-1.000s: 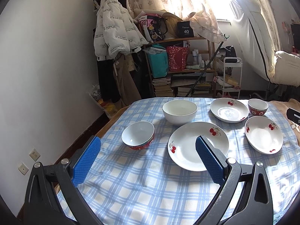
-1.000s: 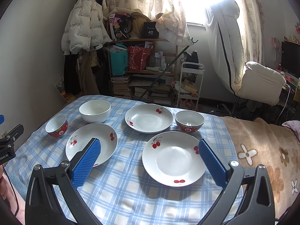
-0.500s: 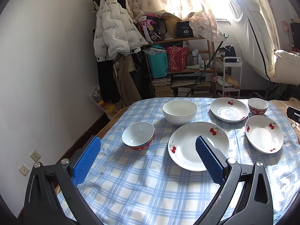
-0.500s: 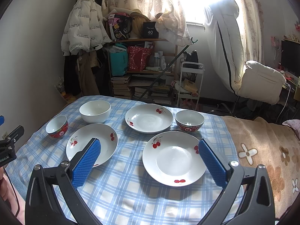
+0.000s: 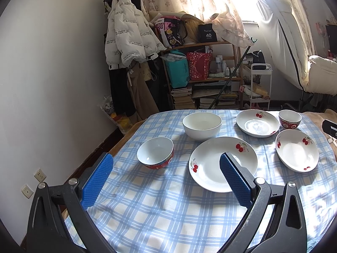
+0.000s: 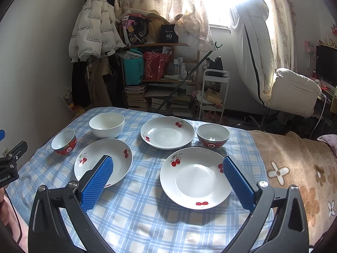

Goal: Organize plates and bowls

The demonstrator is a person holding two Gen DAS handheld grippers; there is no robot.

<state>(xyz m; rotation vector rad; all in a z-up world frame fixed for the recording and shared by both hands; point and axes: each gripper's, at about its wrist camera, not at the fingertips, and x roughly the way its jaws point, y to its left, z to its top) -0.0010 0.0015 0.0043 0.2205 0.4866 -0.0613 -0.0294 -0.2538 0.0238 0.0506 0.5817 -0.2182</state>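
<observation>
Right hand-held gripper (image 6: pixel 167 181) open above white cherry-print plate (image 6: pixel 195 178).

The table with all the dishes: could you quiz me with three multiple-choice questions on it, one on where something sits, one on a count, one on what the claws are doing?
1. Where is the plain white bowl?
A. far left side
B. stacked on a plate
C. on the brown blanket

2. How many cherry plates lie on the checked cloth?
A. one
B. three
C. five

3. How are the two claws?
A. open, holding nothing
B. each shut on a bowl
C. one gripping a plate

Key: 1 A, the plain white bowl stands alone at the far left. 2 B, three cherry plates show. 3 A, left claw and right claw gape empty.
</observation>
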